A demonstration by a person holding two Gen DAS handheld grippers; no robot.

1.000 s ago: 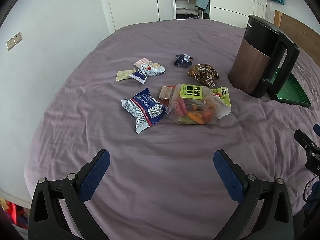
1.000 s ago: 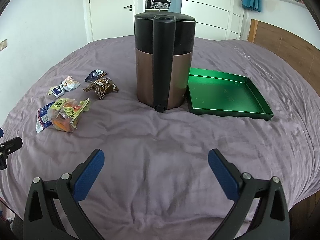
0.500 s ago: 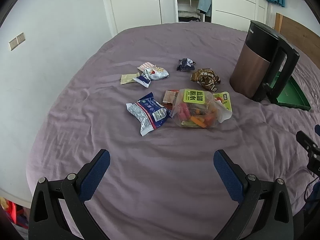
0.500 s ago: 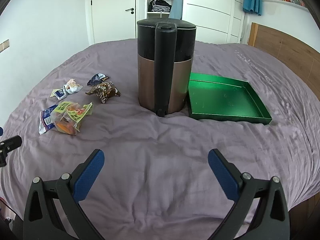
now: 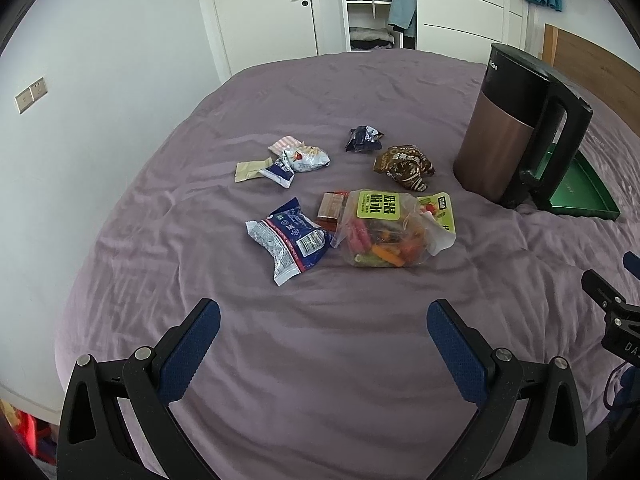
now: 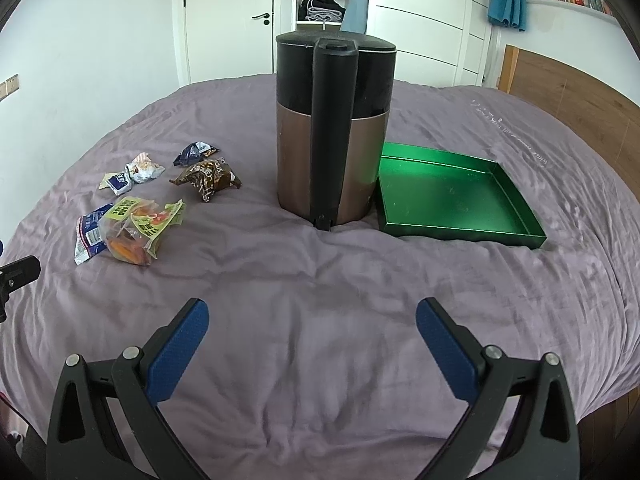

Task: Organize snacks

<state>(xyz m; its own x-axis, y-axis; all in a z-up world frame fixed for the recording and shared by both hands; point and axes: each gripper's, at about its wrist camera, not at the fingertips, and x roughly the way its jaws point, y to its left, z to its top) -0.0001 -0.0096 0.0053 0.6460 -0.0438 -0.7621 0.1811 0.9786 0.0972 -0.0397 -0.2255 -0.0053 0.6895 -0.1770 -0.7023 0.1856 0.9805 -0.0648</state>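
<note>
Several snack packets lie scattered on a purple bedspread. A clear bag of colourful sweets with a lime label sits beside a blue-and-silver packet; behind them lie a brown packet, a dark blue wrapper and small white packets. An empty green tray rests to the right of a copper-and-black kettle. My left gripper hovers open, short of the snacks. My right gripper is open too, in front of the kettle, nothing between its fingers.
The kettle stands between the snacks and the tray. White wardrobe doors, an open shelf and a door line the far wall. A wooden headboard borders the bed on the right. The right gripper's tip shows at the left view's edge.
Both grippers have drawn back and tilted up a little, so the snacks, kettle and tray sit lower and slightly smaller in view. Nothing on the bed has moved.
</note>
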